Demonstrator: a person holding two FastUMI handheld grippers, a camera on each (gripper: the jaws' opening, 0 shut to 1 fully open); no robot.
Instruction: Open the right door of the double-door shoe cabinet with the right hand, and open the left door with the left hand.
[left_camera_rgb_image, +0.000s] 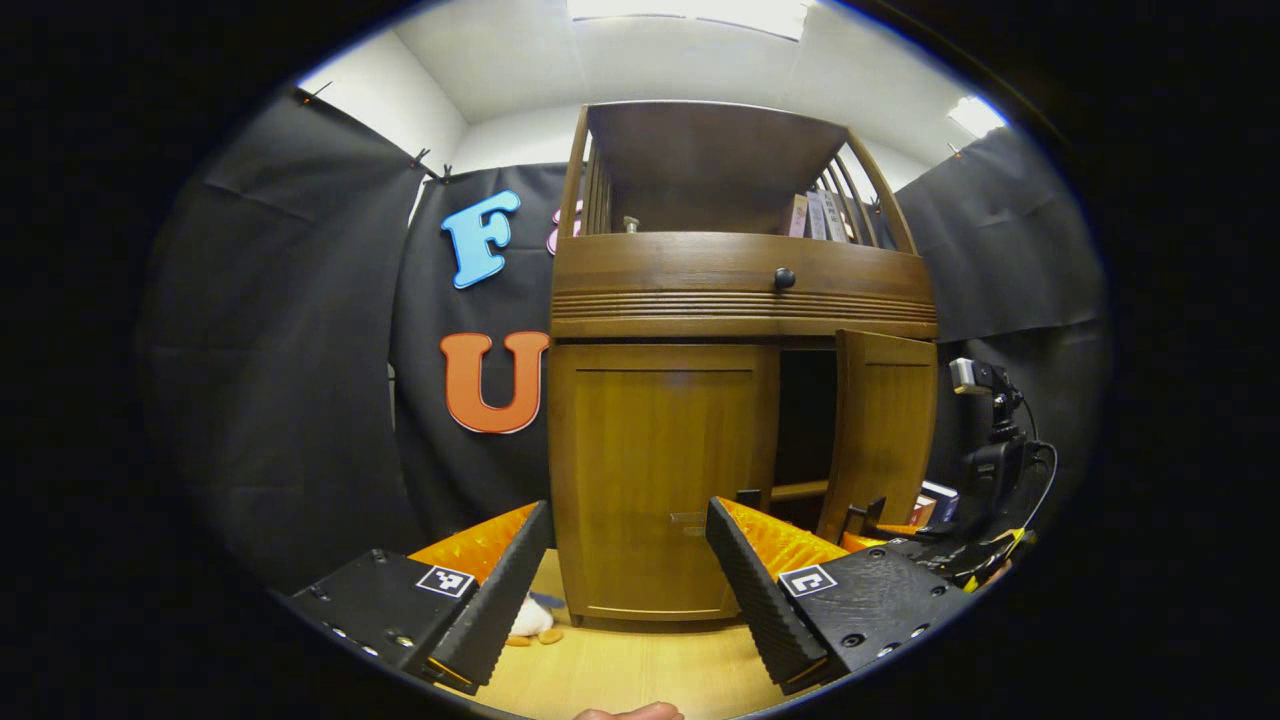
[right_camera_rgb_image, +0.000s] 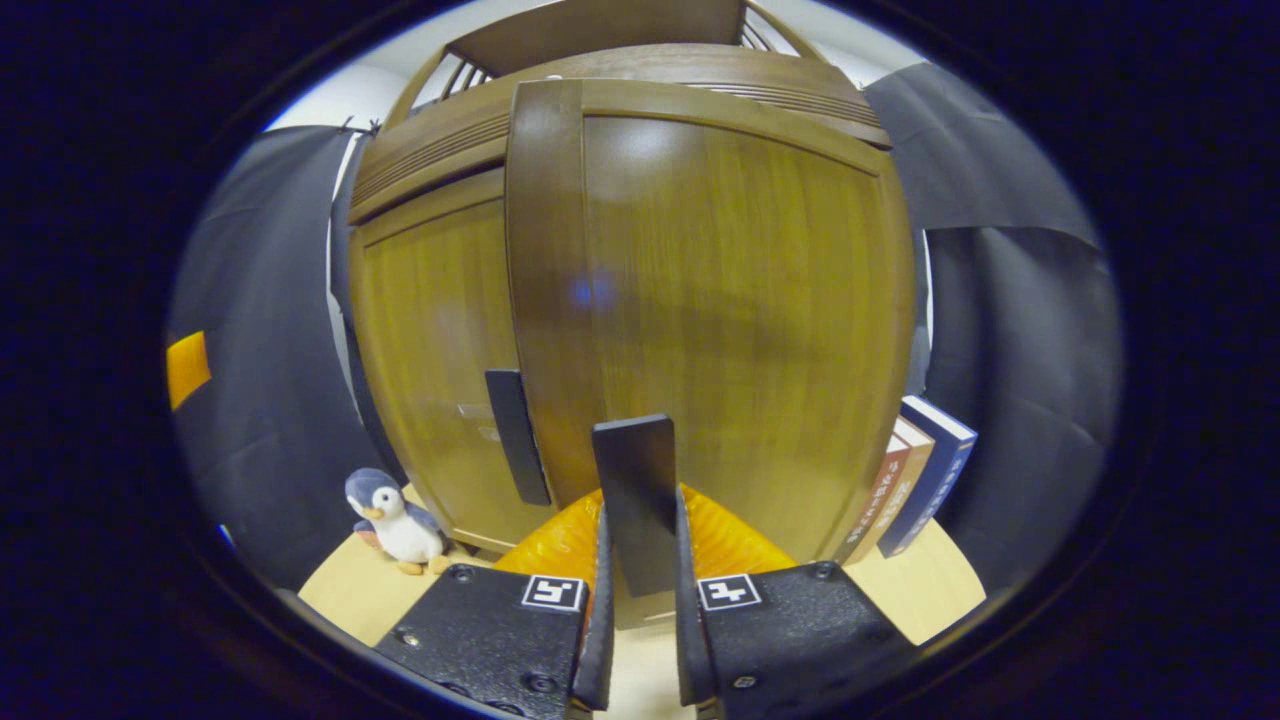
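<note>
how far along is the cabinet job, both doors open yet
Partly done. The right door is swung ajar, with the right gripper shut on its dark handle. The left door sits flush and closed; the left gripper hangs open in front of it, holding nothing. Left: that door.

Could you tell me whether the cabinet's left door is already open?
No, in the left gripper view the left door sits flush and closed, while the right door stands swung out.
</note>
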